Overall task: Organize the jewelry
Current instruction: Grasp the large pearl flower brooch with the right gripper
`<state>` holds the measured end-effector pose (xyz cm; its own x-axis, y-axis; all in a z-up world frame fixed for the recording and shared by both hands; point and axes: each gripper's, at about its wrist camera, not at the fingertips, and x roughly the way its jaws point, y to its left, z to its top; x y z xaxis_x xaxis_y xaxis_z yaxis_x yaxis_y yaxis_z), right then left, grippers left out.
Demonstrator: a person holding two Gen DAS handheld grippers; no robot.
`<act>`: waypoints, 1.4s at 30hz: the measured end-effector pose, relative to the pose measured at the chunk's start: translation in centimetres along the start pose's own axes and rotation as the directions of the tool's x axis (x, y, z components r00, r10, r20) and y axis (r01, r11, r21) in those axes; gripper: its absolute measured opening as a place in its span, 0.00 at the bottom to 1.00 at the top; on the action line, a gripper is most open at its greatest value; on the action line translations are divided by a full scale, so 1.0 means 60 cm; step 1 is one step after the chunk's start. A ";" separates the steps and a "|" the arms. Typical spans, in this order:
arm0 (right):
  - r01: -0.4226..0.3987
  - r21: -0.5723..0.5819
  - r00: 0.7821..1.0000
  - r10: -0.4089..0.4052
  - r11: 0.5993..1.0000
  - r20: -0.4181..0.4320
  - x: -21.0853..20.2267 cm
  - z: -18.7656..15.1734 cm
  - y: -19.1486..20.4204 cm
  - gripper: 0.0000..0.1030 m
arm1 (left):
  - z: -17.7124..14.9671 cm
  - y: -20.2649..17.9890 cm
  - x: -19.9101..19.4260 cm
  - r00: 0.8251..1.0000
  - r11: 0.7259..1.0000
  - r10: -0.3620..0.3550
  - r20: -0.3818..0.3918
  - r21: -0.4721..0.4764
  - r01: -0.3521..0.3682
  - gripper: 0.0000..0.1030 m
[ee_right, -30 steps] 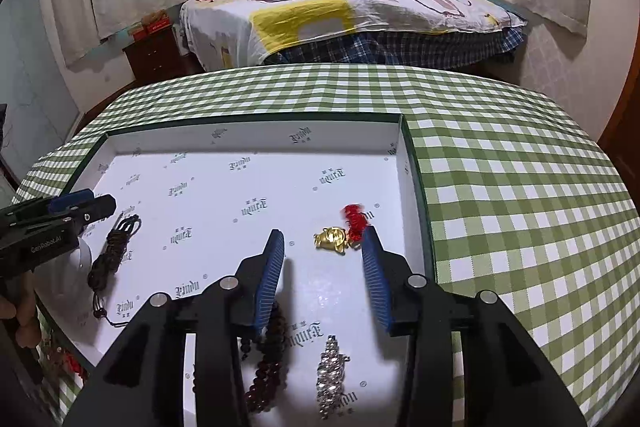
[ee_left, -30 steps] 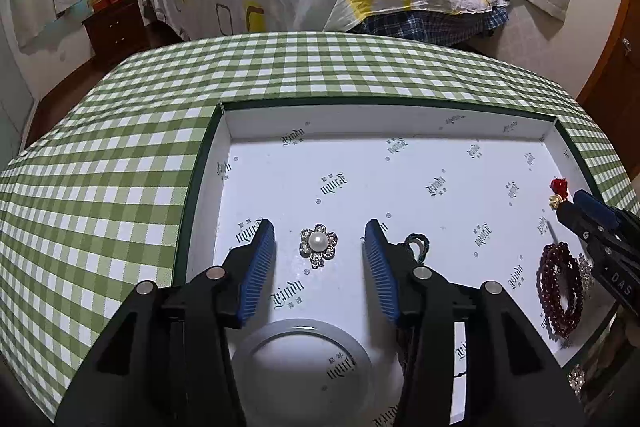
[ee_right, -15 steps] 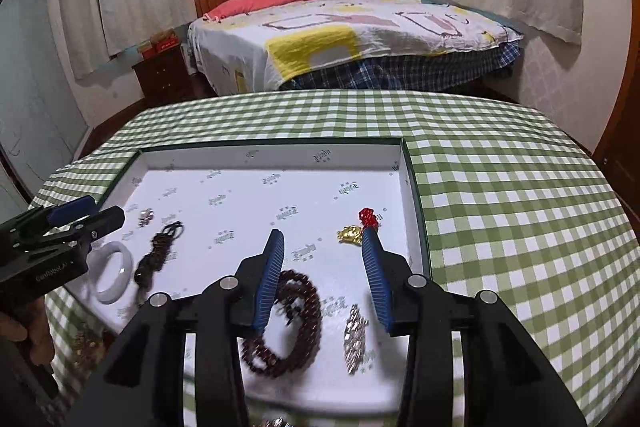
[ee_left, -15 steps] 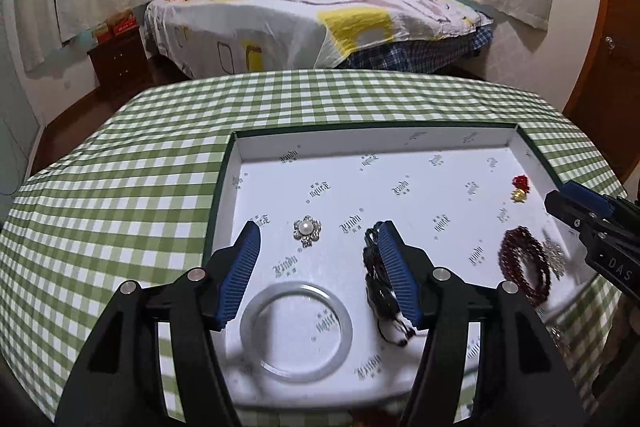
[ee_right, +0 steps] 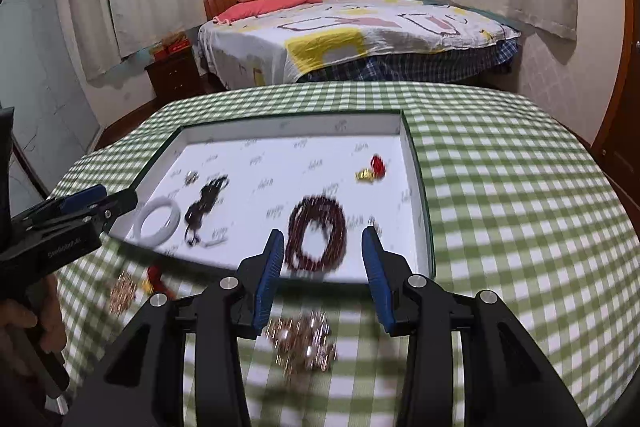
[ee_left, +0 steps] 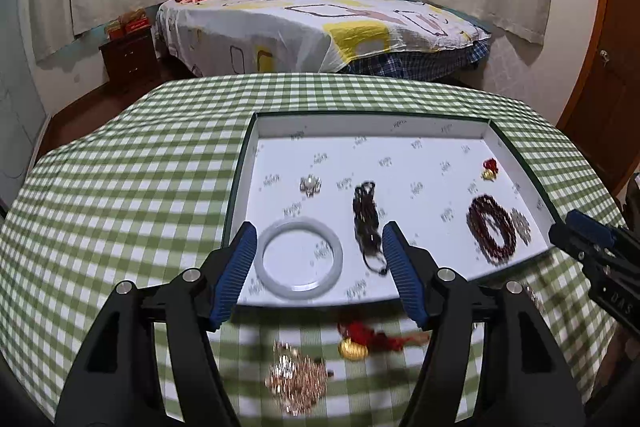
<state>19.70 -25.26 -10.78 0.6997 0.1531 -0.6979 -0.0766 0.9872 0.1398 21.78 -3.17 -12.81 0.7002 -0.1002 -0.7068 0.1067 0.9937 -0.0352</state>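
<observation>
The left gripper (ee_left: 316, 255) hangs over the near edge of the white-lined tray (ee_left: 372, 125), its jaws parted with nothing between the pads; they have just been opening. Just ahead, framed between its fingers, lies the pale bangle (ee_left: 301, 258), and by the right finger the dark cord necklace (ee_left: 367, 217), whose lower end is smeared by blur. Farther ahead sits the pearl flower brooch (ee_left: 310, 185). Below the fingers, on the green checked tablecloth (ee_left: 120, 187), a gold chain heap (ee_left: 298, 379) and a red-tasselled gold charm (ee_left: 360, 345) are blurred and partly hidden.

The right gripper (ee_right: 323, 259) is likewise parted and empty. The dark red bead bracelet (ee_right: 318, 237) lies just ahead between its fingers, a second gold-and-red charm (ee_right: 370, 171) farther ahead. Its own finger half covers a sparkly piece (ee_right: 372, 221).
</observation>
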 end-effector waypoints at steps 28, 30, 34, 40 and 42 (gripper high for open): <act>-0.006 -0.004 0.992 0.005 1.000 -0.124 0.025 -0.096 0.021 0.44 | -0.114 0.028 -0.050 0.996 0.997 0.068 -0.065 -0.028 -0.070 0.64; -0.004 -0.007 0.992 0.003 1.000 -0.129 0.034 -0.094 0.024 0.44 | -0.116 0.032 -0.048 0.995 0.997 0.073 -0.067 -0.030 -0.075 0.64; 0.004 -0.016 0.990 -0.006 1.000 -0.138 0.047 -0.089 0.028 0.44 | -0.119 0.037 -0.042 0.994 0.996 0.077 -0.078 -0.032 -0.079 0.64; 0.020 -0.049 0.989 -0.026 0.999 -0.143 0.053 -0.084 0.036 0.44 | -0.127 0.041 -0.038 0.993 0.996 0.075 -0.094 -0.032 -0.078 0.64; 0.023 -0.058 0.989 -0.031 0.998 -0.144 0.054 -0.083 0.037 0.44 | -0.131 0.045 -0.037 0.992 0.996 0.076 -0.100 -0.035 -0.080 0.64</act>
<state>18.23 -22.34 -16.23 0.5918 0.1270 -0.7960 -0.1013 0.9914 0.0828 14.98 0.12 -16.89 0.6319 -0.0184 -0.7749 0.0252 0.9997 -0.0032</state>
